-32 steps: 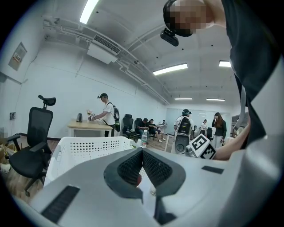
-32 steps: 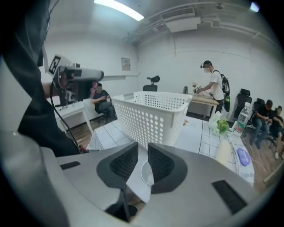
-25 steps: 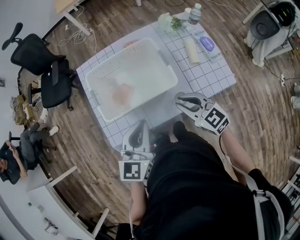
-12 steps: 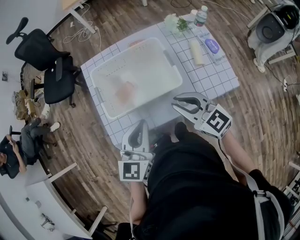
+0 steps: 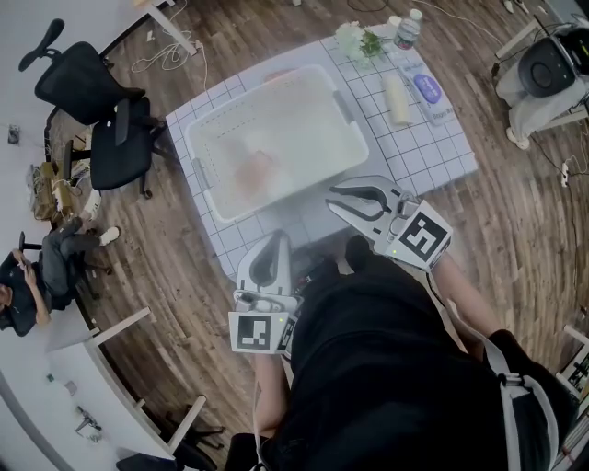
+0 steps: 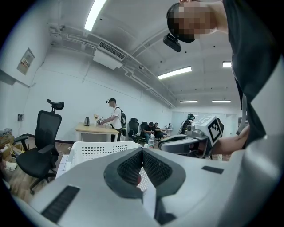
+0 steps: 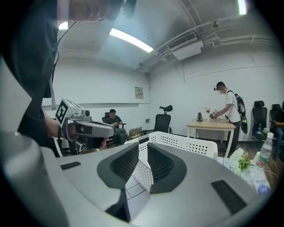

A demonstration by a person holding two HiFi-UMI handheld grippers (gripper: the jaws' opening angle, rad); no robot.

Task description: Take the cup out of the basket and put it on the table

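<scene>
The left gripper [image 6: 142, 150] is clenched, its pads meeting at the tips with nothing gripped. The right gripper [image 7: 143, 146] is released. Its pads stand a narrow slit apart with nothing between them, and only the perforated wall of the basket [image 5: 204, 179] shows through the gap, farther off.

In the head view both grippers hover over the near edge of the table [image 5: 423, 138], clear of the basket. The left is at about 6 o'clock of the basket and points toward 12. The right is between 4 and 5 o'clock of it and points toward 9.

The cup [image 5: 256, 173] is a blurred pale-orange shape on the basket's floor, slightly toward 7 o'clock of its middle. Whether it stands upright or lies over cannot be made out.

On the table beyond the basket are a pale roll [image 5: 398, 99] at about 2 o'clock, a bottle [image 5: 408, 28] between 1 and 2, and flowers [image 5: 359, 41] at about 1. An office chair [image 5: 92, 110] stands on the floor at 9 o'clock.
</scene>
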